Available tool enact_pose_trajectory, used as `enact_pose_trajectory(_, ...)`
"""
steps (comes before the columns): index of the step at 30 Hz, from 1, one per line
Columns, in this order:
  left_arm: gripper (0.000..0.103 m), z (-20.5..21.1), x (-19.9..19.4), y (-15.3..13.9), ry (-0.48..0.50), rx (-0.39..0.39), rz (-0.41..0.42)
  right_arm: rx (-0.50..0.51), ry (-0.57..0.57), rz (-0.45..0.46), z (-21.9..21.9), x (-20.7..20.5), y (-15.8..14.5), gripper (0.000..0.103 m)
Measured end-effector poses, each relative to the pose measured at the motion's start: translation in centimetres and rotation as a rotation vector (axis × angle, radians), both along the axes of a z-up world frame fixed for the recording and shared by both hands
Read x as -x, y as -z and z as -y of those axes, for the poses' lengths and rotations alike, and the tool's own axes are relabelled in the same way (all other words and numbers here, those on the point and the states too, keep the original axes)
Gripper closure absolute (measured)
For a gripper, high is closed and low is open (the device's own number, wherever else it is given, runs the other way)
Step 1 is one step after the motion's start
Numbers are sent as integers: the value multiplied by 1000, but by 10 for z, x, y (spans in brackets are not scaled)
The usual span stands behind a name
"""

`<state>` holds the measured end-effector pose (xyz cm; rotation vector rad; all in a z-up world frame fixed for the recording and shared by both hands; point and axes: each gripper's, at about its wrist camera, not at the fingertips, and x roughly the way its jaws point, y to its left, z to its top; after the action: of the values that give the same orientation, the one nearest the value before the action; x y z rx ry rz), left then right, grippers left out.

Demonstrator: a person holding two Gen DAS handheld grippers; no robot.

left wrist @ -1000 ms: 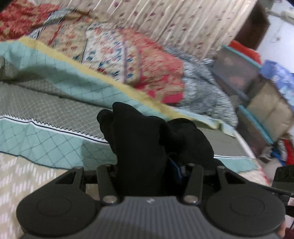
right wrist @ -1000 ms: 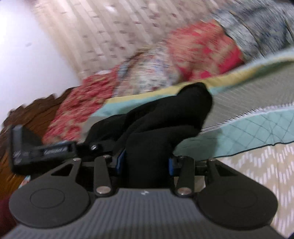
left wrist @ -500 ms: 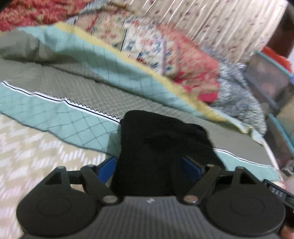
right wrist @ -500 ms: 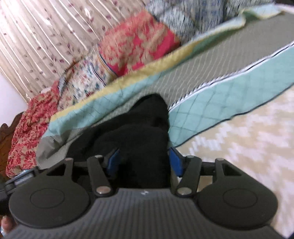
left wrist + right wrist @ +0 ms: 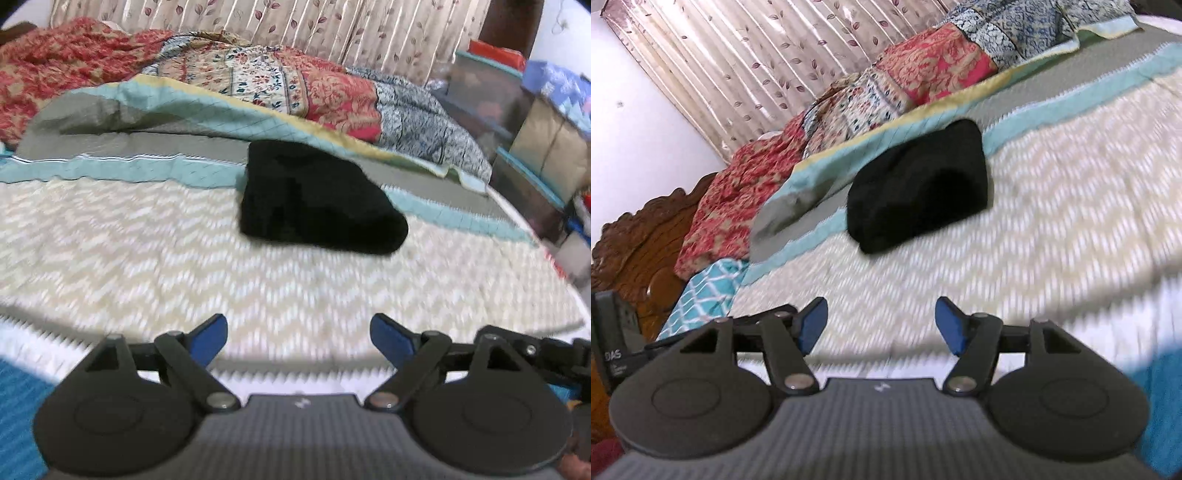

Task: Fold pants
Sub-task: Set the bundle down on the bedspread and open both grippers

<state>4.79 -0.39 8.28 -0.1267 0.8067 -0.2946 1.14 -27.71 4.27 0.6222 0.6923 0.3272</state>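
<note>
lying folded on the bed cover (image 5: 110, 240), the black pants (image 5: 317, 203) sit ahead of both claws, well apart. left gripper (image 5: 297, 338) and right gripper (image 5: 881, 325) just opened wide, holding nothing. neither looks nearer.

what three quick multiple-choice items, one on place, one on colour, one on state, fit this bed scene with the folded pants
1. Where does the folded black fabric pants bundle lie?
A. on the patterned bedspread
B. on the floor
C. in a drawer

2. What colour are the pads of the left hand-held gripper?
A. red
B. blue
C. yellow

3. How does the right hand-held gripper stand?
A. shut on the pants
B. shut on nothing
C. open and empty

Answers:
1 A: the bundle rests on the bedspread near its teal stripe.
2 B: both pads show blue.
3 C: its jaws have just been opening, with only bedspread between them and the pants lying well ahead.
</note>
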Motion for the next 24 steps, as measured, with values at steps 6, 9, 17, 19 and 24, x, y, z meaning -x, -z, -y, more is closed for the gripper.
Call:
enact_pose_trajectory(6, 14, -7, 58, -1, -40, -41, -27, -43, 8, -46, -22, 49, 2, 36)
enact_pose_trajectory(9, 11, -8, 81, -3, -54, -42, -26, -19, -8, -50, -32, 67, -3, 36)
enact_pose_trajectory(17, 0, -3, 112, -22, -76, -107, 117, 18, -57, -78, -50, 87, 0, 36)
enact_pose_trajectory(19, 0, -3, 115, -25, -80, -104, 138, 30, -68, -76, -53, 88, 1, 33)
enact_pose_trajectory(24, 0, -1, 121, -26, -92, -123, 204, 34, -71, -98, -55, 84, 8, 33)
